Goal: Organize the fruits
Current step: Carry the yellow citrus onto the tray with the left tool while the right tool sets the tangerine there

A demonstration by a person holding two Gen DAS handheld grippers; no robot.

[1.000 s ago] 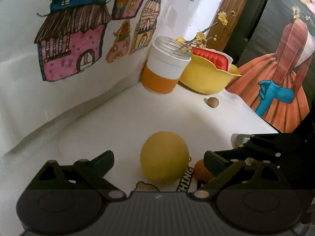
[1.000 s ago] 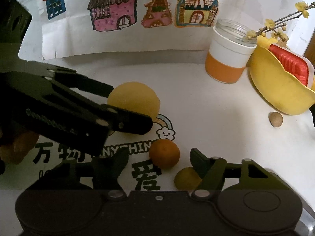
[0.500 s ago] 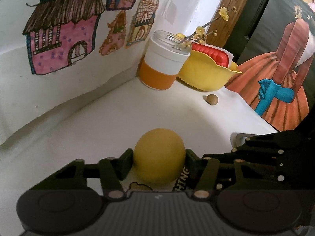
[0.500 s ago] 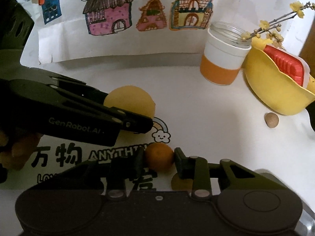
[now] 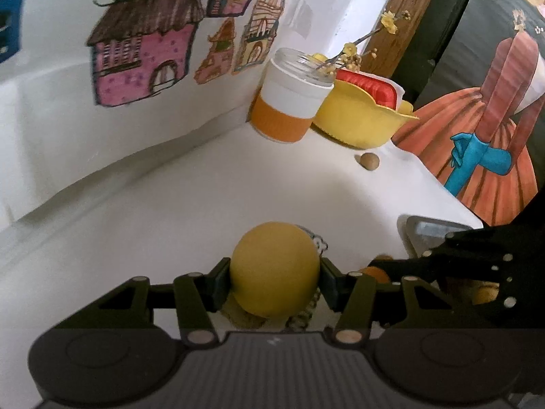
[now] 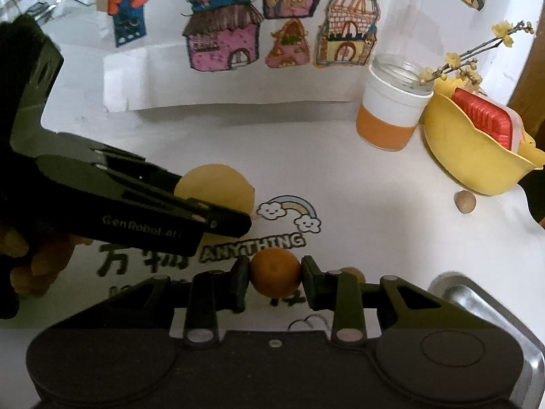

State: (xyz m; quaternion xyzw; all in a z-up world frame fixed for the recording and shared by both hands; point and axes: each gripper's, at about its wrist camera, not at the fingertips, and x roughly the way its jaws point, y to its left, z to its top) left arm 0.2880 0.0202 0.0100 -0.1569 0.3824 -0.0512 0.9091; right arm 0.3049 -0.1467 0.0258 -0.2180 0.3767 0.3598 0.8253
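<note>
Two grippers have each just closed on a fruit over the white worktop: the left gripper (image 5: 275,277) pinches a large yellow fruit (image 5: 274,269) between its pads, and the right gripper (image 6: 275,281) pinches a small orange (image 6: 275,272), both over the printed mat (image 6: 289,235) near the worktop's front edge. At the back corner stand a jar (image 6: 391,109) and a yellow bowl (image 6: 466,156), with a small brown nut (image 6: 464,201) just before the bowl.

Small fruit (image 6: 351,271) mostly hidden behind right-gripper fingers (image 6: 308,281), metal tray (image 6: 477,301) cut off at frame corner
</note>
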